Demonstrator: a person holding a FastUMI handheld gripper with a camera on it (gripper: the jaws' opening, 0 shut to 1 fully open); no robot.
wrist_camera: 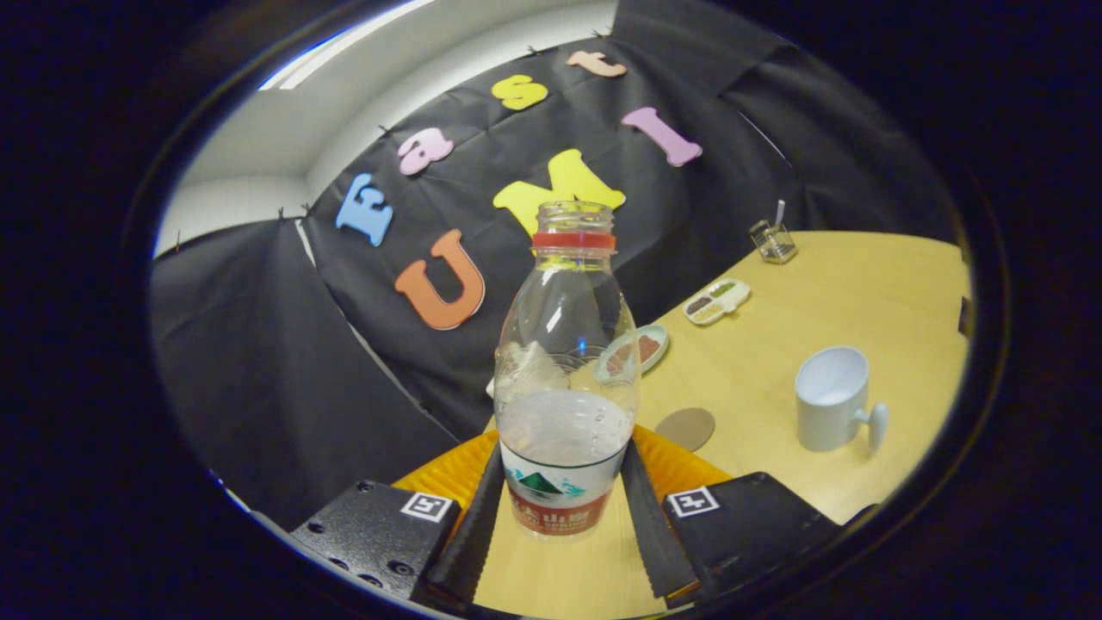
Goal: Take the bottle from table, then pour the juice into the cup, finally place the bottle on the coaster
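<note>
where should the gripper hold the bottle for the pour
Low on the body, at the labelled band of the bottle, coming from the side, as the gripper has it now with a finger pressed on either flank. The walls run straight there; higher up they taper to the open neck, which must stay free to tip toward the cup.

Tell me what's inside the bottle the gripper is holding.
The bottle, uncapped, between the gripper fingers, holds clear liquid in its lower part. The label hides the bottom.

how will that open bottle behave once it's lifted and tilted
The bottle, held between the fingers, looks thin clear plastic, so it probably flexes. About a third full, likely light. Uncapped, it would spill readily when tipped.
</note>
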